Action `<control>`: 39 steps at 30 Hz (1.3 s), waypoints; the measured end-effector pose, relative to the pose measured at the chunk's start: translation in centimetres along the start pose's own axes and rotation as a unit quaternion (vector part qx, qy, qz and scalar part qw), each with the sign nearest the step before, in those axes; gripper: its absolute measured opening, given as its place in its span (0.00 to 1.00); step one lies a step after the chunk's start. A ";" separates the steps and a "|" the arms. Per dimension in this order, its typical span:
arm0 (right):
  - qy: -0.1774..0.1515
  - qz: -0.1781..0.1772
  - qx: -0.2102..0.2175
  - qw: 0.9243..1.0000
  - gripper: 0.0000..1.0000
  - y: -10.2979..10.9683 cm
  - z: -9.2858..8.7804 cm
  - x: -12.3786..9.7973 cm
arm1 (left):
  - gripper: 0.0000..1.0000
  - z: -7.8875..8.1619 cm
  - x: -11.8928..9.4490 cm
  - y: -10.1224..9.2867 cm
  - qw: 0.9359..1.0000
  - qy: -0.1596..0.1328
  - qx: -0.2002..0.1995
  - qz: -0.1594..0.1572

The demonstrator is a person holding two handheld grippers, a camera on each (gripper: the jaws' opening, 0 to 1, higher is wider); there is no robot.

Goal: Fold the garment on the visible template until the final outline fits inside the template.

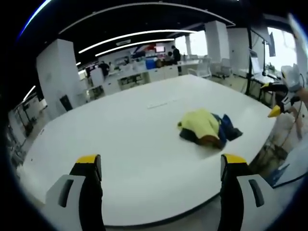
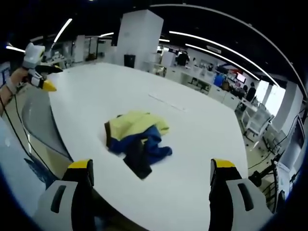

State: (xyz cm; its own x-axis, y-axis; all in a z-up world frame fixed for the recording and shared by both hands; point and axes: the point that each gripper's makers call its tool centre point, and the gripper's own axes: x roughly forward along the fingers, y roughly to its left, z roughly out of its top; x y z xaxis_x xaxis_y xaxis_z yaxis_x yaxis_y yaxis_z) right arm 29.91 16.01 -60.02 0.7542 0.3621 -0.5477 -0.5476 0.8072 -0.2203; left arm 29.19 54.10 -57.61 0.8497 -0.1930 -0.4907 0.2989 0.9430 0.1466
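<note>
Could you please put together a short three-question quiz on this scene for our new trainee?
1. True or false: the garment lies crumpled on the white table.
2. Which colours show on the garment? A) red and green B) yellow and blue C) all white
3. Fill in: both the left gripper and the right gripper have their jaws ____ and hold nothing.

Key: 1 true; 2 B; 3 open.
</note>
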 end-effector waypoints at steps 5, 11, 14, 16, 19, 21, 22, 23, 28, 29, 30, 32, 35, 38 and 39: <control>-0.004 0.010 0.002 1.000 1.00 0.8 0.2 1.0 | 0.99 -0.4 0.2 0.0 1.000 0.006 -0.003 -0.003; -0.016 0.023 -0.010 1.000 1.00 1.5 0.9 2.1 | 0.99 -0.3 0.2 0.2 1.000 0.002 -0.006 -0.001; -0.008 0.042 -0.007 0.999 0.94 2.3 0.7 2.6 | 0.99 -0.4 -0.1 0.1 1.000 0.001 -0.014 -0.004; -0.008 0.047 -0.001 0.999 0.94 2.7 0.6 2.9 | 0.99 -0.4 -0.3 0.1 1.000 -0.002 -0.017 -0.002; -0.008 0.053 -0.007 0.999 0.94 3.3 0.5 3.4 | 0.99 -0.8 -0.5 0.2 1.000 0.000 -0.019 0.001; -0.007 0.060 -0.008 0.998 0.94 3.7 0.4 3.8 | 0.99 -1.0 -0.6 0.3 1.000 0.002 -0.021 0.003; -0.008 0.061 -0.008 0.998 0.94 3.8 0.5 3.9 | 0.99 -1.0 -0.7 0.3 1.000 0.003 -0.021 0.003; -0.008 0.063 -0.011 0.998 0.93 4.1 0.6 4.0 | 0.99 -1.2 -0.8 0.2 1.000 0.004 -0.022 0.002; -0.015 0.072 -0.021 0.997 0.91 5.2 1.0 4.5 | 0.99 -1.5 -1.1 0.1 1.000 0.006 -0.024 0.000; -0.015 0.075 -0.024 0.997 0.90 5.5 1.1 4.7 | 0.99 -1.5 -1.1 0.2 1.000 0.005 -0.026 0.002; -0.015 0.080 -0.027 0.996 0.90 5.8 1.0 4.8 | 0.99 -1.5 -1.2 0.2 1.000 0.005 -0.027 0.003; -0.014 0.086 -0.026 0.996 0.90 6.1 1.0 5.1 | 0.99 -1.6 -1.3 0.4 1.000 0.005 -0.028 0.005; -0.011 0.094 -0.023 0.995 0.89 6.6 0.9 5.5 | 0.99 -1.6 -1.4 0.5 1.000 0.003 -0.028 0.006; -0.008 0.101 -0.022 0.995 0.88 7.2 0.7 6.0 | 0.99 -1.7 -1.4 0.6 1.000 0.004 -0.029 0.008; -0.009 0.104 -0.024 0.994 0.87 7.4 0.7 6.3 | 0.99 -1.7 -1.5 0.6 1.000 0.004 -0.029 0.008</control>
State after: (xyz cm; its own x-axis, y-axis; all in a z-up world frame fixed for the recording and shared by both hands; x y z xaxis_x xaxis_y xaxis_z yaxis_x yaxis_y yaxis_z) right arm 30.82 24.55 -64.54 0.6287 0.5274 -0.5714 -0.7086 0.6913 -0.1416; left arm 27.39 55.42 -58.28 0.8505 -0.1752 -0.4959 0.2589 0.9602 0.1046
